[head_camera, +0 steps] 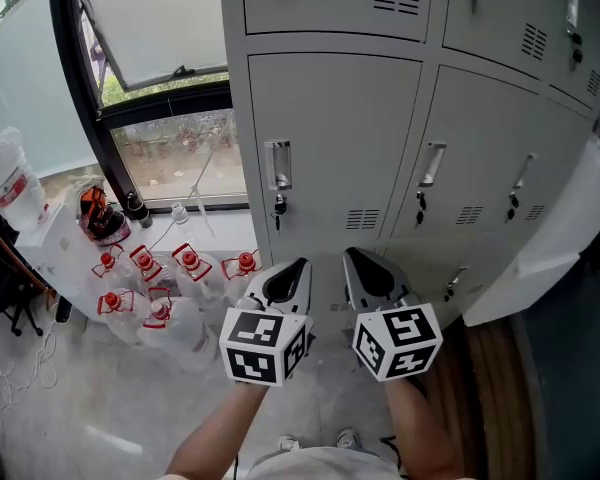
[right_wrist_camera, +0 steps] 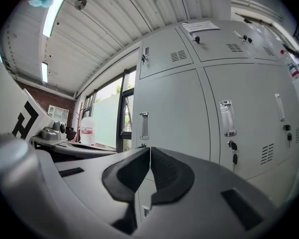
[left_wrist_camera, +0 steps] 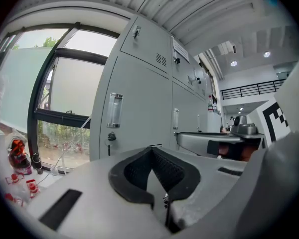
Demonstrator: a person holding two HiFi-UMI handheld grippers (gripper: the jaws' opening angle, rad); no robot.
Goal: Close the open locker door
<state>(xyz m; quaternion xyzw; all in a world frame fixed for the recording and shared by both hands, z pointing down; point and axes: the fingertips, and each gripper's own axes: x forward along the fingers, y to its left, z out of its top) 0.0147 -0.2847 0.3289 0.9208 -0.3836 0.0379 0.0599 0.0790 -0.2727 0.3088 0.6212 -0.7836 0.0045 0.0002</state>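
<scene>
In the head view a grey bank of lockers (head_camera: 380, 138) stands in front of me. At the far right a pale locker door (head_camera: 555, 238) hangs open, swung out toward me. My left gripper (head_camera: 287, 271) and right gripper (head_camera: 366, 266) are held side by side low in the middle, pointing at the closed lower doors and apart from the open door. The left gripper (left_wrist_camera: 150, 148) has its jaws together with nothing between them. The right gripper (right_wrist_camera: 149, 149) is likewise shut and empty. The locker handles (right_wrist_camera: 226, 117) show ahead in both gripper views.
Several clear water bottles with red caps (head_camera: 170, 288) stand on the floor at the left, under a black-framed window (head_camera: 170, 118). A large jug (head_camera: 12, 183) sits on a white ledge at the far left. A wooden strip (head_camera: 490, 388) lies beneath the open door.
</scene>
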